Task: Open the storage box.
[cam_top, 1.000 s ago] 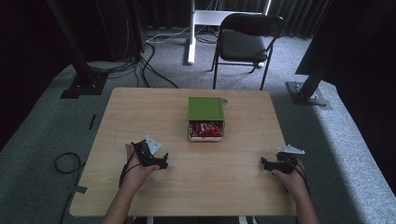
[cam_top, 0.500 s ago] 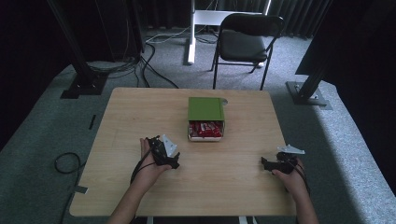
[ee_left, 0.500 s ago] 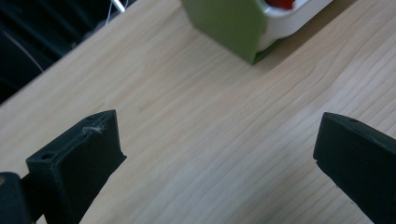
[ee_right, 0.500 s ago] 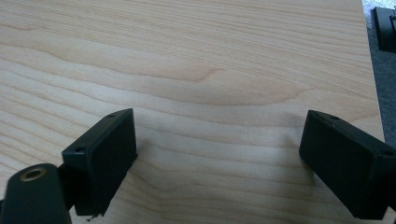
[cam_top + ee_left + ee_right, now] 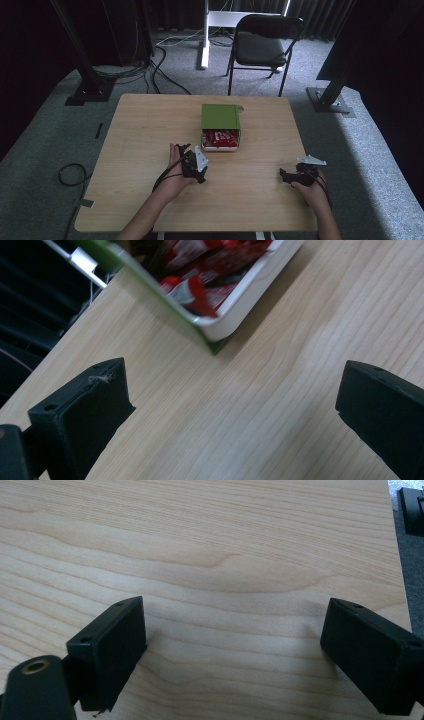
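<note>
A green-lidded box [image 5: 220,116] sits at the table's middle, its white tray [image 5: 219,148] slid partly out toward me and holding several red wrapped packets [image 5: 220,138]. My left gripper [image 5: 199,169] hovers just in front of the tray, open, nothing between its jaws. Its own view has the tray's white rim [image 5: 250,307] and the red packets [image 5: 200,287] close ahead and slightly left. My right gripper [image 5: 286,176] rests near the table's right front, open and empty, over bare wood [image 5: 225,570].
The wooden table [image 5: 150,130] stands on grey carpet. A black folding chair [image 5: 262,47] is behind it, dark stand bases [image 5: 90,92] and cables [image 5: 165,55] at the back left, another base [image 5: 330,100] at the right. The table's right edge [image 5: 397,555] lies close to my right gripper.
My left gripper has moved right and forward across the table toward the box's open tray. The right gripper has stayed where it was.
</note>
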